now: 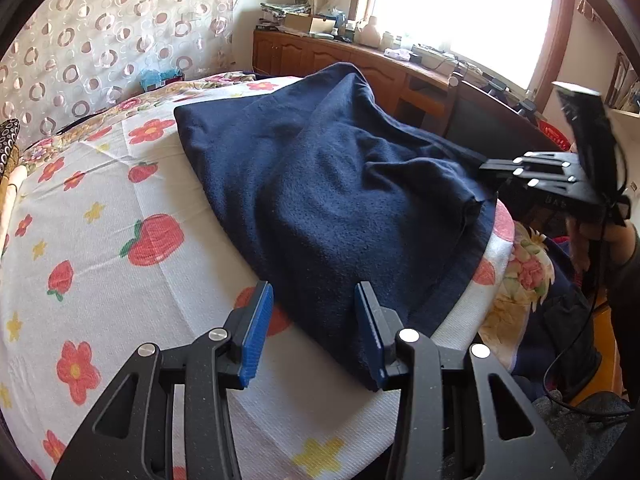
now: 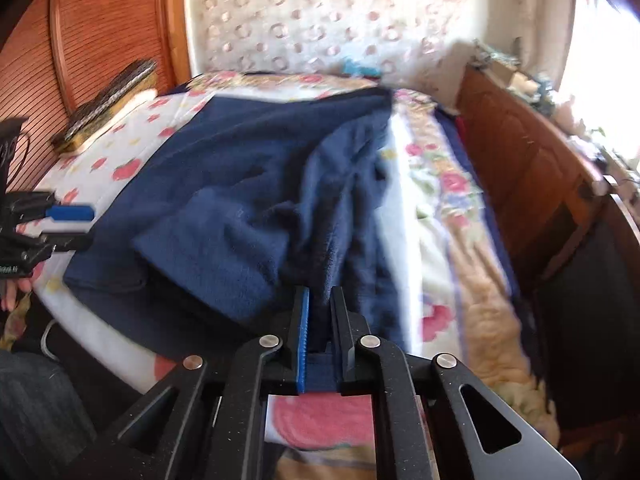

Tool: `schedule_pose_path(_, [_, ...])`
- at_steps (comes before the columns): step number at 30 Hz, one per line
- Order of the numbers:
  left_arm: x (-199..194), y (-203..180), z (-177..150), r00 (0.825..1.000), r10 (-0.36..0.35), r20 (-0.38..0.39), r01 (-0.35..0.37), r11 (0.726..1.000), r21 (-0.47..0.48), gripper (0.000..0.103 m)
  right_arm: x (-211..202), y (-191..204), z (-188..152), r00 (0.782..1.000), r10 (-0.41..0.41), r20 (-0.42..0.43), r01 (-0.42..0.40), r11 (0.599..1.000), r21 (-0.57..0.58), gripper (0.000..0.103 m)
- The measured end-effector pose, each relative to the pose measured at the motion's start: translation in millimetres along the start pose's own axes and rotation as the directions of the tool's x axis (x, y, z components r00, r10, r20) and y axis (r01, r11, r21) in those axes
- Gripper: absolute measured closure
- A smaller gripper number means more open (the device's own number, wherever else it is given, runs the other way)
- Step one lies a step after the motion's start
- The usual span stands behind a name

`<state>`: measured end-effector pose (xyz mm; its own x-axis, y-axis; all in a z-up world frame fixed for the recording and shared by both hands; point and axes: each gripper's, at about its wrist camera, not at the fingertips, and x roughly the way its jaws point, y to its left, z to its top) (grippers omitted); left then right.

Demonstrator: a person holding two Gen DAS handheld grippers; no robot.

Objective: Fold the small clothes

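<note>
Bed with strawberry sheet [image 1: 100, 184]; navy fleece garment [image 1: 328, 200] rumpled across it.
We judge it soft, limp; right tool [image 2: 320, 320] clamped on its hem; left tool [image 1: 314, 332] apart, straddling the near corner.

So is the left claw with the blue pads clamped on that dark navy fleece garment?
No, the left gripper stands open, its blue pads apart over the navy fleece garment edge.

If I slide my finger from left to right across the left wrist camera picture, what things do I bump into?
Curtain with rings → strawberry bedsheet → navy fleece garment → right tongs, at the garment's right edge.
</note>
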<state>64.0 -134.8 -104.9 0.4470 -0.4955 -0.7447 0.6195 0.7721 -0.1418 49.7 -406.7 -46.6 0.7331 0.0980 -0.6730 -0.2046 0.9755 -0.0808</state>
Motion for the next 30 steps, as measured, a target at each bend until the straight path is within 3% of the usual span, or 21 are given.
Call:
schedule_pose_path(3, [-3,2,1,1.0,-0.011,0.01,0.011,1.0,-0.01,0.06,-22,-9,1,0.997,-0.059,0.049,0.059,0.998,0.007,0.099])
schedule_pose_path(7, [-9,3,0,0.999,-0.027,0.026,0.027,1.0,-0.016,0.06,-23,-22,-4,0.998,-0.05,0.024,0.049,0.998,0.03,0.099])
schedule_pose_path(9, [-9,2,0,0.999,-0.025,0.024,0.026,1.0,-0.016,0.06,-13,-21,-9,1.0,-0.002,-0.02,0.002,0.999,0.035,0.099])
schedule_pose_path(14, [-1,0,-4,1.0,-0.028,-0.007,0.028,0.999,-0.015,0.06,0,-19,-5,1.0,0.029,-0.005,-0.029,0.998,0.056,0.098])
schedule_pose_path(16, [2,-2,-6,0.999,-0.032,-0.019,0.031,0.999,-0.012,0.06,-1,-23,-4,1.0,0.018,0.015,-0.019,0.997,0.07,0.09])
schedule_pose_path(19, [5,-4,-9,0.999,-0.035,-0.033,0.035,0.999,-0.011,0.06,-2,-32,-7,0.999,-0.017,0.049,0.011,0.994,0.107,0.064])
schedule_pose_path(30, [8,-6,-11,0.999,-0.027,-0.038,0.026,1.0,-0.015,0.06,30,-28,-14,0.999,0.04,0.008,-0.041,0.99,0.133,0.06])
